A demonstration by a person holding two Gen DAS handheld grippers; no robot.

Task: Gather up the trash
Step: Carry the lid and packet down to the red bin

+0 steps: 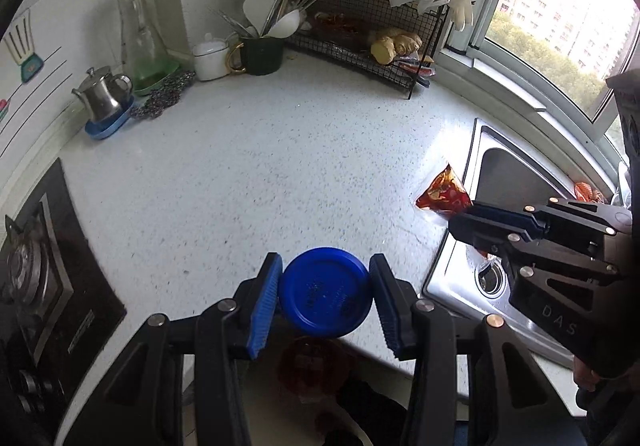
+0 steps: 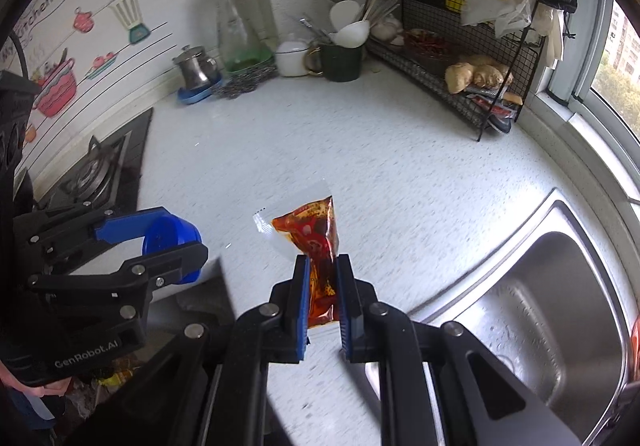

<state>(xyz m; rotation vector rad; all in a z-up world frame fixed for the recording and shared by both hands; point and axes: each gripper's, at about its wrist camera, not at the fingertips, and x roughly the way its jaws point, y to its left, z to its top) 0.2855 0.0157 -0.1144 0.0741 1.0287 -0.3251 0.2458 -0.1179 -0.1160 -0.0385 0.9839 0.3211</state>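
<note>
Both pieces of trash are lifted clear of the speckled counter [image 1: 256,166]. A blue plastic lid [image 1: 325,292] is pinched across its rim by the left tongs [image 1: 325,296], and a clear sachet of red chili oil [image 2: 316,242] is clamped by its lower end in the right tongs [image 2: 323,294], beside the steel sink [image 2: 560,306]. The carrying step appears to be in hand; a bin has to be found next, perhaps below the counter edge, though none can be clearly made out.
</note>
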